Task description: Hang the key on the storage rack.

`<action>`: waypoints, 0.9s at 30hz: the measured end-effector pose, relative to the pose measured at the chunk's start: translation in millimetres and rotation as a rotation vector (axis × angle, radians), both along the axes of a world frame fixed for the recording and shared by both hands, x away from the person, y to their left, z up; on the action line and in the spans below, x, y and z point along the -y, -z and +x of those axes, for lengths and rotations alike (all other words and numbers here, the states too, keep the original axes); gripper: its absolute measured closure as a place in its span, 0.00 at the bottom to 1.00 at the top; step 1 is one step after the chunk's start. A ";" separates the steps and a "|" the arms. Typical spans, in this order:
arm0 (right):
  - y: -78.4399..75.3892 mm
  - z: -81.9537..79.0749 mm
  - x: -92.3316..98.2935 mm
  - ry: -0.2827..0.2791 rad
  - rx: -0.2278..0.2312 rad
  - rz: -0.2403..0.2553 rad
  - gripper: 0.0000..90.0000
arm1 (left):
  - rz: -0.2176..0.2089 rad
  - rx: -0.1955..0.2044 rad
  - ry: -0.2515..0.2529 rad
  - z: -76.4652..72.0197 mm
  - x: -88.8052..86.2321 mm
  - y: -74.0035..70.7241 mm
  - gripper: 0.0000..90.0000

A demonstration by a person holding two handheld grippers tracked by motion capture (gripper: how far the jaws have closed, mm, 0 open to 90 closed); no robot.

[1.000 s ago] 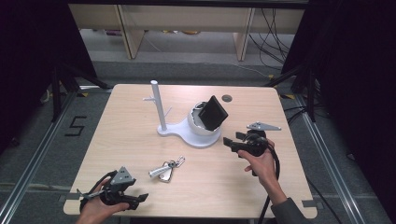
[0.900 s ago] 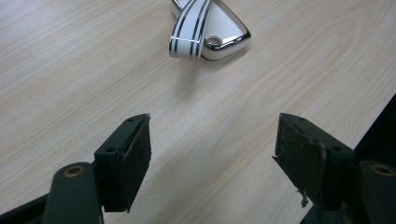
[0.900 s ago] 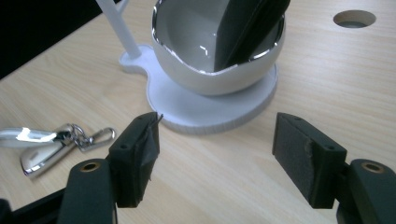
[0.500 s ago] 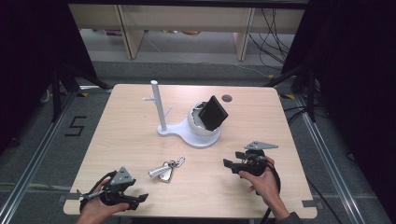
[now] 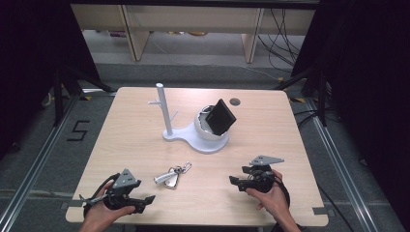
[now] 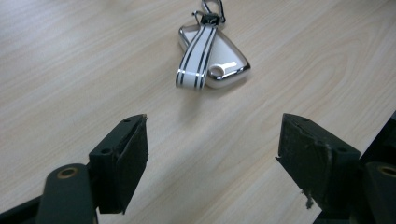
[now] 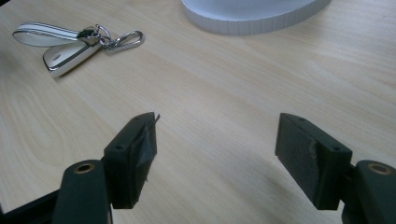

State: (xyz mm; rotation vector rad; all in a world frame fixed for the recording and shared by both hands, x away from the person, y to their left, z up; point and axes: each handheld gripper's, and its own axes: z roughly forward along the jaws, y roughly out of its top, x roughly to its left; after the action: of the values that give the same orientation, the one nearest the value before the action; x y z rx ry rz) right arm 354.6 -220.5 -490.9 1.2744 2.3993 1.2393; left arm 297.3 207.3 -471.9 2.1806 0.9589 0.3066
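keys (image 5: 172, 176) lie between our two claws near the front of the bench (image 5: 270, 130), and we take them as the landmark. nearest us, just in front and to the left of the keys, the left claw (image 5: 145, 200) rests low with its jaws wide apart and nothing between them; in the left gripper view the keys (image 6: 210, 56) sit just ahead of the gap. to the right of the keys, well apart, the right claw (image 5: 234, 181) points toward them, its jaws having just been opening, empty, the keys (image 7: 74, 42) off to one side in its own view. we judge the step in hand to be the approach before a pickup. the next move calls for one claw to slide forward until the fob sits between the pads, then close. the bunch shows a silvery-white fob, a white strap with dark stripes, and a metal clip. beyond the keys stands the white stand (image 5: 193, 137) with its post and a bowl holding a black box (image 5: 220, 117).
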 end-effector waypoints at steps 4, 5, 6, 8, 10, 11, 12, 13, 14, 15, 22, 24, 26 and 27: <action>-0.9 -0.8 0.2 0.016 -0.010 0.007 0.34 | 0.008 0.011 0.006 6.4 5.6 -7.8 0.26; -1.6 -3.0 -1.8 0.034 -0.031 0.017 0.34 | 0.010 0.013 0.013 8.7 8.6 -10.0 0.26; -1.1 -0.5 0.8 0.005 0.001 -0.005 0.34 | 0.028 0.018 0.023 12.3 11.8 -12.7 0.26; -1.0 -1.3 0.4 0.011 -0.002 -0.014 0.34 | 0.041 0.019 0.038 21.7 22.1 -17.4 0.26; -2.2 -1.4 0.3 0.007 0.002 -0.017 0.34 | 0.045 0.011 0.047 29.6 32.0 -20.7 0.27; -2.5 -1.6 -0.5 0.008 -0.001 -0.013 0.34 | 0.054 0.003 0.067 36.3 38.6 -23.4 0.27; -1.7 -1.1 -1.5 -0.004 0.005 -0.002 0.34 | 0.056 -0.009 0.074 40.0 42.8 -24.9 0.28; -1.7 -1.2 -1.8 -0.007 0.005 -0.006 0.34 | 0.081 -0.015 0.094 47.2 49.2 -27.6 0.29; -1.9 -1.8 -2.2 -0.001 0.003 -0.022 0.34 | 0.093 -0.016 0.101 52.1 54.8 -29.1 0.29; -1.5 -1.9 -2.4 -0.005 -0.008 -0.019 0.34 | 0.110 -0.016 0.112 56.2 58.5 -30.4 0.31; -0.2 -0.1 -2.1 -0.012 -0.002 -0.012 0.34 | 0.220 -0.067 0.186 84.5 88.4 -32.7 0.39; -0.3 -0.3 -2.1 -0.018 0.001 -0.015 0.34 | 0.249 -0.085 0.210 91.3 95.6 -31.7 0.42; -0.8 -0.7 -2.4 -0.015 -0.008 -0.014 0.34 | 0.262 -0.099 0.220 98.5 103.8 -29.0 0.44; -0.6 0.0 -2.4 -0.021 0.002 -0.015 0.34 | 0.282 -0.113 0.233 101.6 107.0 -28.0 0.45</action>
State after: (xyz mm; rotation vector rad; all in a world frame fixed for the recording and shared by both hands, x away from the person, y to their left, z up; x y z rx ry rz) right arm 354.5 -218.1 -490.4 1.2463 2.4221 1.2256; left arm 398.9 100.3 -443.9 2.5637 0.7464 0.2189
